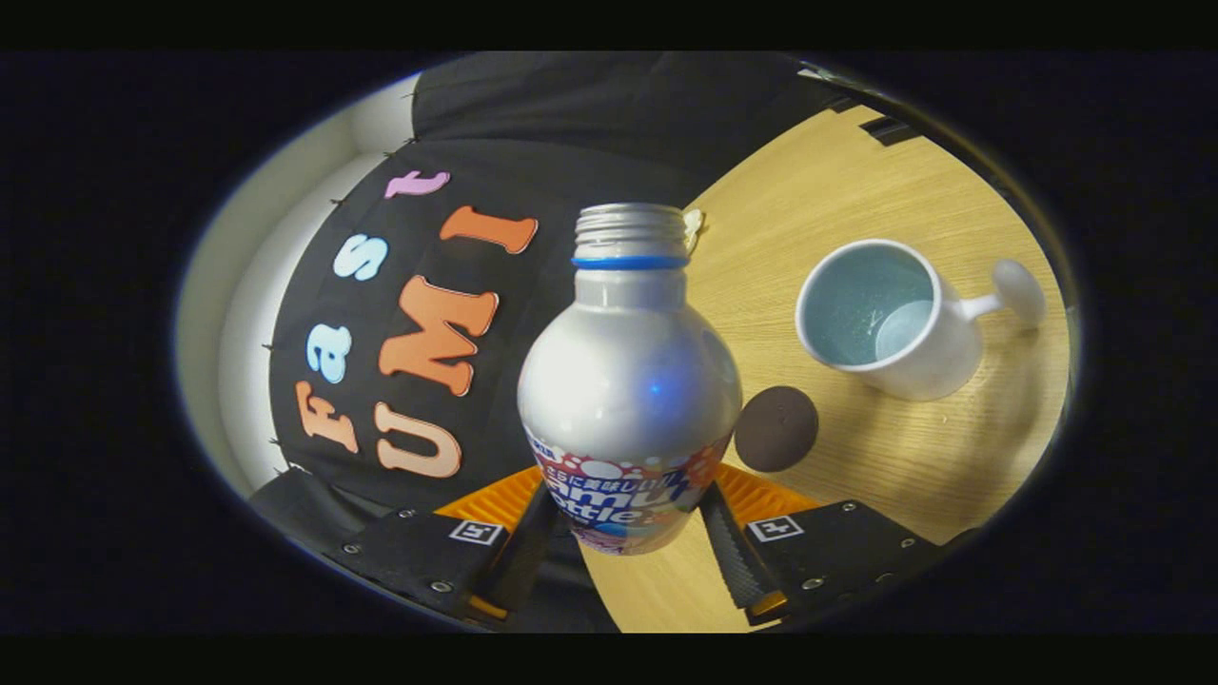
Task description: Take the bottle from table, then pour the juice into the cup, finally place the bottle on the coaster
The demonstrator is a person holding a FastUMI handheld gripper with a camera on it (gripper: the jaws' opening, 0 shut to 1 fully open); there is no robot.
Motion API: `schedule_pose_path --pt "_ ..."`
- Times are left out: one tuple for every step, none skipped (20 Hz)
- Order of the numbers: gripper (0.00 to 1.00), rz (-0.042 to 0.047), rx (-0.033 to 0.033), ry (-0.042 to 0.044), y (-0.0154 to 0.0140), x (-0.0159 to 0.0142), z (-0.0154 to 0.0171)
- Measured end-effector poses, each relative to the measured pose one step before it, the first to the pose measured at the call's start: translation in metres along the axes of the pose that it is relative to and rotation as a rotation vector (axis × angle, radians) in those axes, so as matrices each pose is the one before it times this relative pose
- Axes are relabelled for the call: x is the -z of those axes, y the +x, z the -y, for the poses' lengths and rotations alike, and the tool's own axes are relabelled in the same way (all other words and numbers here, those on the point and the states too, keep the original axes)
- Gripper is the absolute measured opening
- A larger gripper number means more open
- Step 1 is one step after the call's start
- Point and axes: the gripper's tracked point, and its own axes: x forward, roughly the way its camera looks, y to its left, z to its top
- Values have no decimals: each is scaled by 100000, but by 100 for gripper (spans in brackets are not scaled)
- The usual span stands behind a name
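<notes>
We see the gripper (623,542) at the lower middle of the frame, its fingers (728,552) pressed on either side of the silver bottle (628,381), which fills the centre, uncapped. To the right on the wooden table (856,171) stands the white cup (890,319); whether it holds juice we cannot tell. The dark round coaster (775,428) lies between bottle and cup.

Claw (628,533) clamped, both fingers (733,557) pressing inward.
</notes>
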Motion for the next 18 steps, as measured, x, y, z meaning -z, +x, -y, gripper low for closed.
schedule_pose_path --pt "78 -275 -529 2564 49 172 -163" --pt "78 -286 -571 2310 -11 58 -362" --pt "78 -314 -422 2226 111 18 -163" --pt "78 -363 -629 2312 50 126 -322" --pt "78 -422 -297 2050 59 60 -101" --pt "78 -21 -54 2034 186 -11 -26" --pt "78 -206 -1 2002 13 61 -44" --pt "78 -489 -155 2338 140 106 -53" --pt "78 -226 -599 2478 35 -208 -294" --pt "78 -137 -600 2486 133 -162 -176" --pt "78 105 -559 2367 -2 -27 -262" --pt "78 -10 -178 2096 118 -159 -67" --pt "78 275 -264 1823 -20 -70 -150" --pt "78 421 -291 1632 -35 -203 -183" --pt "78 231 -196 1638 -147 -130 -252" --pt "78 207 -420 1623 85 54 -156" --pt "78 50 -396 1774 -111 -61 -154" --pt "78 7 -221 1838 -83 -52 -110"
